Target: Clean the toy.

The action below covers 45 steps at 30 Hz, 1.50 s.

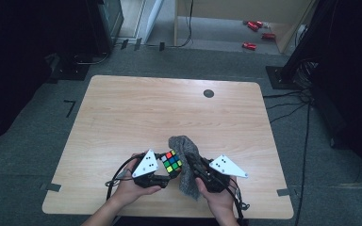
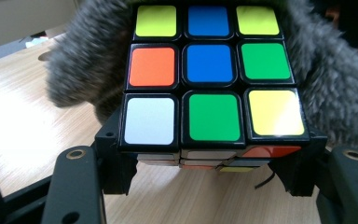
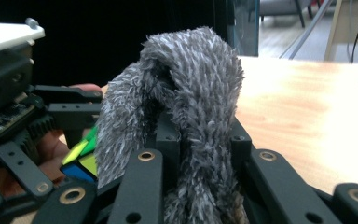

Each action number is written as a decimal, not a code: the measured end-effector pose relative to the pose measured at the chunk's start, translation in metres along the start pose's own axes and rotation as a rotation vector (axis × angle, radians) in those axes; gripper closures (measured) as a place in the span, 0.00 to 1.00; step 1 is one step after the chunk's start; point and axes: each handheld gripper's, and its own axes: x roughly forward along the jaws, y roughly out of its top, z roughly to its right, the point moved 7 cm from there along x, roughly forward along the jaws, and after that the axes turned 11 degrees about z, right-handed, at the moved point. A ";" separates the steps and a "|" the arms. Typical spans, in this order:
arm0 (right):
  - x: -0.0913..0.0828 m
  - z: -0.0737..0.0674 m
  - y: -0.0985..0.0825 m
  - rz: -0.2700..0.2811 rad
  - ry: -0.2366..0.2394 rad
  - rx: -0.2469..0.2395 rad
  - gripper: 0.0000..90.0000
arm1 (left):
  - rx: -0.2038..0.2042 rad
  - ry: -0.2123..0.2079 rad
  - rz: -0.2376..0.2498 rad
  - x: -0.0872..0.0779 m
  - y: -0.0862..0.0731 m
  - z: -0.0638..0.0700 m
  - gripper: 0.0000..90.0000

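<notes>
A scrambled colour cube (image 1: 171, 162) is held just above the wooden table (image 1: 136, 113) near its front edge. My left gripper (image 1: 166, 172) is shut on it, one jaw on each side. In the left gripper view the cube (image 2: 209, 65) faces the camera, clamped by my left gripper (image 2: 209, 161), with a grey fuzzy cloth (image 2: 88, 60) behind it. My right gripper (image 1: 199, 170) is shut on that cloth (image 1: 185, 155), which drapes against the cube's right side. In the right gripper view the cloth (image 3: 186, 84) bulges up out of my right gripper (image 3: 200, 140), and a corner of the cube (image 3: 81, 161) peeks out to its left.
A black round grommet (image 1: 209, 93) sits in the tabletop at the far right. Red objects (image 1: 252, 26) lie on the floor beyond the table, and cables (image 1: 287, 106) run along its right side. Bare wood stretches from the hands to the far edge.
</notes>
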 end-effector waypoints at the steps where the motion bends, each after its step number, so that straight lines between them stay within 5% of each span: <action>1: 0.000 0.000 0.000 0.005 -0.001 -0.011 0.83 | -0.003 0.000 0.008 -0.001 0.002 0.000 0.39; 10: 0.003 0.013 -0.015 -0.039 -0.034 -0.002 0.83 | -0.060 0.045 0.080 -0.011 0.013 -0.011 0.39; 18: 0.009 0.004 -0.023 -0.060 0.016 0.044 0.83 | -0.114 0.091 0.122 -0.016 0.020 -0.016 0.39; 23: 0.013 -0.009 -0.033 -0.097 0.080 0.001 0.82 | -0.203 0.079 0.173 -0.020 0.026 -0.021 0.39; 27: 0.017 -0.019 -0.038 -0.114 0.094 -0.051 0.81 | -0.201 0.067 0.168 -0.019 0.025 -0.020 0.39; 34: 0.011 0.010 -0.022 -0.037 0.010 0.021 0.80 | -0.196 0.012 0.147 -0.014 0.023 -0.012 0.39; 38: 0.013 -0.002 -0.030 -0.054 0.063 -0.021 0.80 | -0.190 0.002 0.146 -0.011 0.025 -0.006 0.39; 42: 0.018 -0.024 -0.044 -0.097 0.155 -0.064 0.79 | -0.207 0.016 0.163 -0.015 0.028 -0.011 0.39; 45: 0.018 -0.028 -0.043 -0.089 0.173 -0.089 0.79 | -0.217 0.026 0.170 -0.019 0.028 -0.016 0.39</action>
